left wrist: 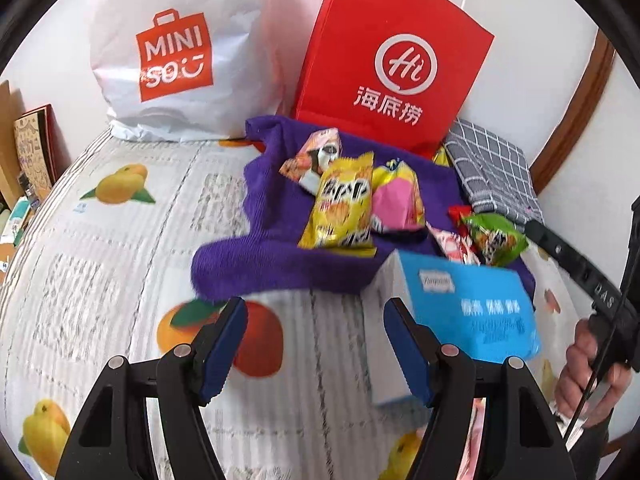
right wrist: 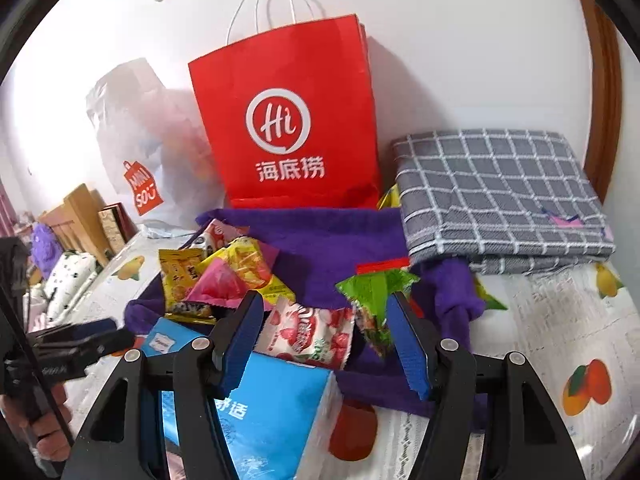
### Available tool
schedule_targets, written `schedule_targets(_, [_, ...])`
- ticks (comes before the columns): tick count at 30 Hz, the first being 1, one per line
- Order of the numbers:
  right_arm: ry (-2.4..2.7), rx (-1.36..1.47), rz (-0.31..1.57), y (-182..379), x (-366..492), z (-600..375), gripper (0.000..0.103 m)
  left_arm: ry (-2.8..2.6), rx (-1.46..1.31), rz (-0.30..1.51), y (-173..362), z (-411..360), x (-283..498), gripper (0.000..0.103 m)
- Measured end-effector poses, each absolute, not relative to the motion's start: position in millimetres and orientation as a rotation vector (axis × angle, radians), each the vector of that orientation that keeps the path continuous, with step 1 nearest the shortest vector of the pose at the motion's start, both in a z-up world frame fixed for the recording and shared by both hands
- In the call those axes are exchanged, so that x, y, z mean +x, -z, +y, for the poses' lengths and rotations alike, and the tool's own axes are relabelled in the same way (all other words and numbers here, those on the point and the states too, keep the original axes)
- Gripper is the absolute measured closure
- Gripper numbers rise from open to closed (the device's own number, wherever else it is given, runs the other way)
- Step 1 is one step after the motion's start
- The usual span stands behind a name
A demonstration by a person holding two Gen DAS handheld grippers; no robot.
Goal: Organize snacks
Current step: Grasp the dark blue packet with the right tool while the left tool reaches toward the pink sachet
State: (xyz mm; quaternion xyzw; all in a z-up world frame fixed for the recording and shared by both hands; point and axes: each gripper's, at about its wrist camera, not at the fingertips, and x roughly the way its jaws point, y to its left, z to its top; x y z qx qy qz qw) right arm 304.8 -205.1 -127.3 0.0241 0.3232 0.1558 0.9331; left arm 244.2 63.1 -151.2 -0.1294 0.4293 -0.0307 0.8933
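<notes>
Over the fruit-print bed [left wrist: 120,240], the left wrist view shows the left claw [left wrist: 316,350] with its blue pads spread and nothing between them; only bedsheet lies in the gap. The blue tissue box [left wrist: 468,308] sits just to the right of the right-hand pad, and whether it touches is hard to tell. Beyond it the snacks lie heaped on a purple towel [left wrist: 272,208]: a yellow packet [left wrist: 344,208], a pink packet [left wrist: 396,200], a strawberry packet [left wrist: 450,246] and a green packet [left wrist: 494,238]. A red paper bag [left wrist: 392,60] stands upright behind the pile, beside a white plastic bag [left wrist: 180,48]. The picture is smeared, so my guess is this claw is travelling towards a next pick.

From the right wrist view, the right claw [right wrist: 326,336] stands half spread and hovers over the near edge of the pile. The strawberry packet [right wrist: 308,336] and the green packet [right wrist: 372,300] show between its pads, but neither seems pressed. The red paper bag [right wrist: 288,120] rises straight ahead, with a folded checked cloth [right wrist: 500,196] to its right.

To do this pick well, I would lower over one packet only, pinch it across its flat middle and not its crimped end, and lift clear before swinging towards the bag. Thin wrappers slip and drag their neighbours along, so close slowly.
</notes>
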Motion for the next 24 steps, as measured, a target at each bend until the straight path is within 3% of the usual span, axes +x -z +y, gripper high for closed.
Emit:
schedule_targets(11, [-0.283, 0.118, 0.591, 122.5, 274.5, -223.1, 0.039, 0.087, -0.221, 0.851, 147.6, 48.4, 227.4, 0.035])
schedule_targets(24, [-0.243, 0.103, 0.722, 158.8, 236.1, -242.2, 0.039, 0.152, -0.32, 0.817, 138.7, 55.4, 219.3, 0.035])
